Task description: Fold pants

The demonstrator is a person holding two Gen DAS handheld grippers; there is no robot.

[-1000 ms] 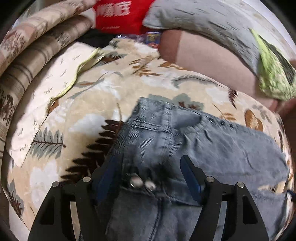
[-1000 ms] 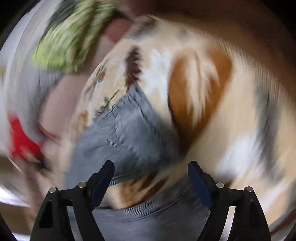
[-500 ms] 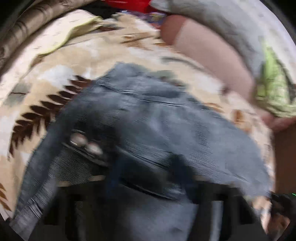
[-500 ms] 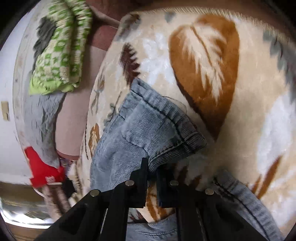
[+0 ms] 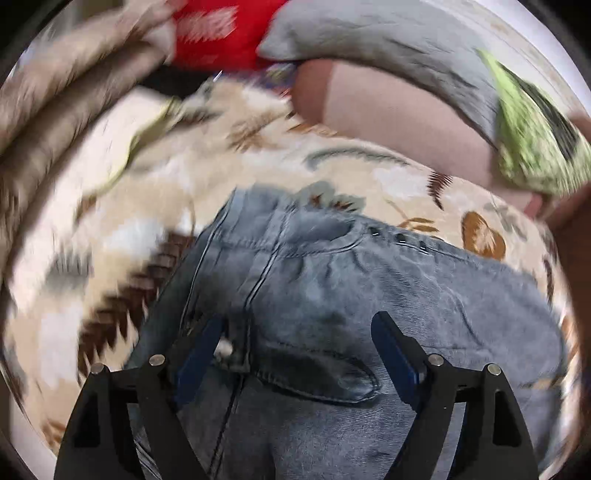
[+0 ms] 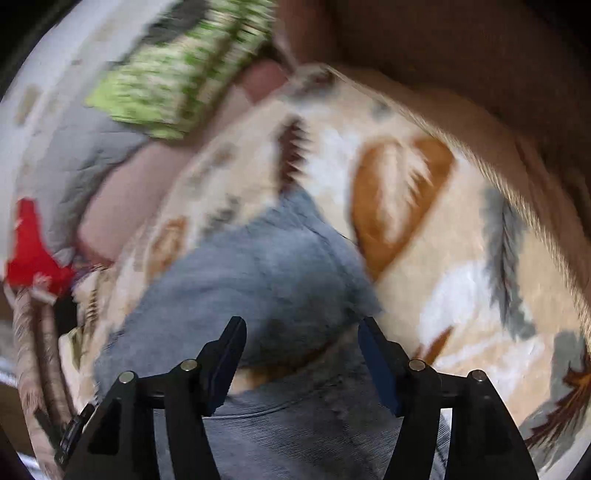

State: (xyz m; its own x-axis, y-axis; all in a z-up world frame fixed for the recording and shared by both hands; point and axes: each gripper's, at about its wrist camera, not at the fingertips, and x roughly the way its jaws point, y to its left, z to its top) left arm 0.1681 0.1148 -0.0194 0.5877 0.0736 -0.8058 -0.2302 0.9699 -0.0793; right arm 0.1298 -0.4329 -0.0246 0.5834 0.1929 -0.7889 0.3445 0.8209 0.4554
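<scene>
A bed was covered by a cream blanket (image 5: 155, 192) printed with brown, orange and grey leaves. At its far side a grey pillow (image 5: 369, 40), a pinkish cushion (image 5: 388, 118), a green patterned cloth (image 5: 532, 144) and a red item (image 5: 214, 33) were piled. A striped brown quilt (image 5: 55, 96) was heaped at the left. Much was blurred.

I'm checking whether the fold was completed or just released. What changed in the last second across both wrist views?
Half a second ago both grippers were closed on the jeans. Both jaws have just been opening: the left gripper and the right gripper now stand open over the denim, which lies loose on the leaf-print blanket. The bedding beyond stayed as it was.
</scene>
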